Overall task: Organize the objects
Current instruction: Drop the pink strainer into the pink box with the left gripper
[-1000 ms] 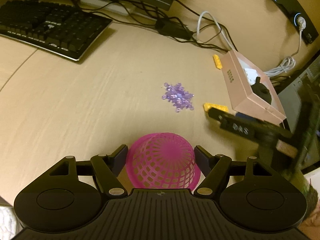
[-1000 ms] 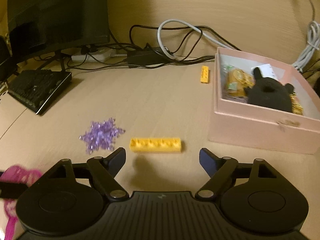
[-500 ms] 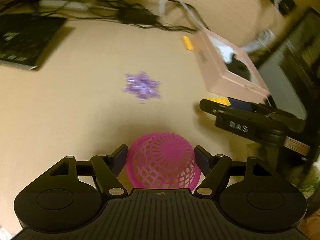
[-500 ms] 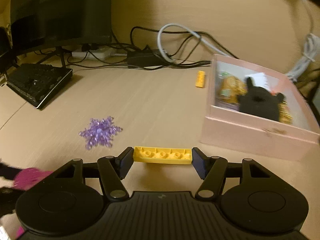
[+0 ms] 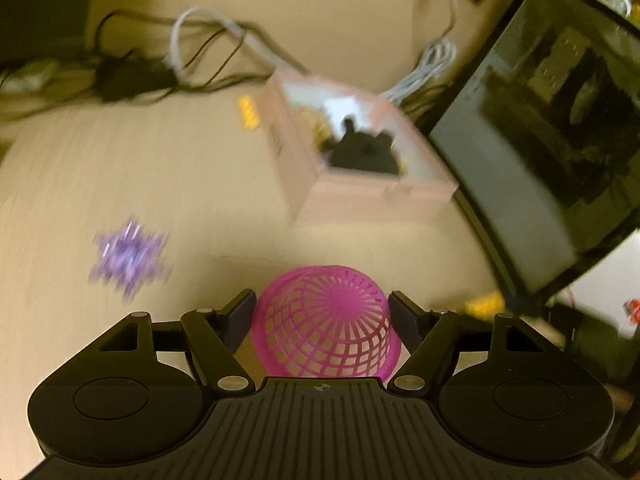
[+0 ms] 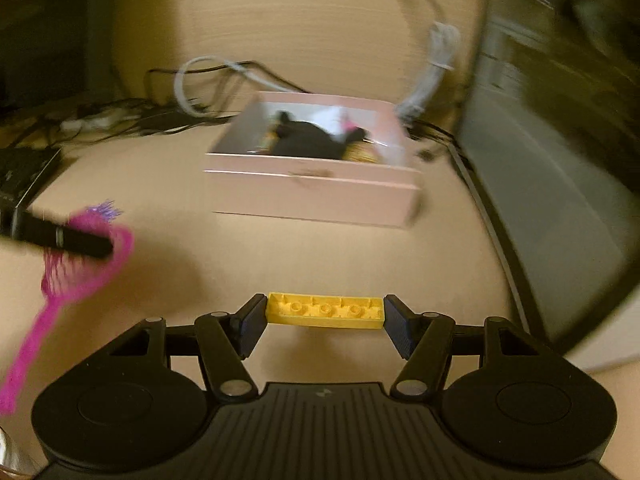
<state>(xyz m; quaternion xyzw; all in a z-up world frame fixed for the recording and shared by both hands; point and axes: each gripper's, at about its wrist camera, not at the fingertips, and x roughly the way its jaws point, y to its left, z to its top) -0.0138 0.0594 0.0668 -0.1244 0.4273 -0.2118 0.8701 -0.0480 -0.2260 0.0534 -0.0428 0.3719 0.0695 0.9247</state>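
Observation:
My left gripper (image 5: pixel 322 304) is shut on a pink mesh strainer (image 5: pixel 324 328), dome facing forward, held above the desk. From the right wrist view the strainer (image 6: pixel 92 264) and its long handle show at the left. My right gripper (image 6: pixel 325 312) is shut on a long yellow brick (image 6: pixel 324 310), gripped end to end and clear of the desk. Ahead of both stands an open pink box (image 6: pixel 312 192) holding a black toy and small items. A purple snowflake ornament (image 5: pixel 130 258) lies on the desk to the left. A small yellow brick (image 5: pixel 248 112) lies beside the box's far left side.
A dark glass-sided computer case (image 5: pixel 540 160) stands close on the right of the box. Tangled cables (image 5: pixel 200 52) run along the back of the wooden desk. A keyboard (image 6: pixel 20 176) sits at the far left.
My right gripper has shut on the long yellow brick, lifted it and moved toward the pink box. My left gripper, still holding the strainer, has swung right toward the box.

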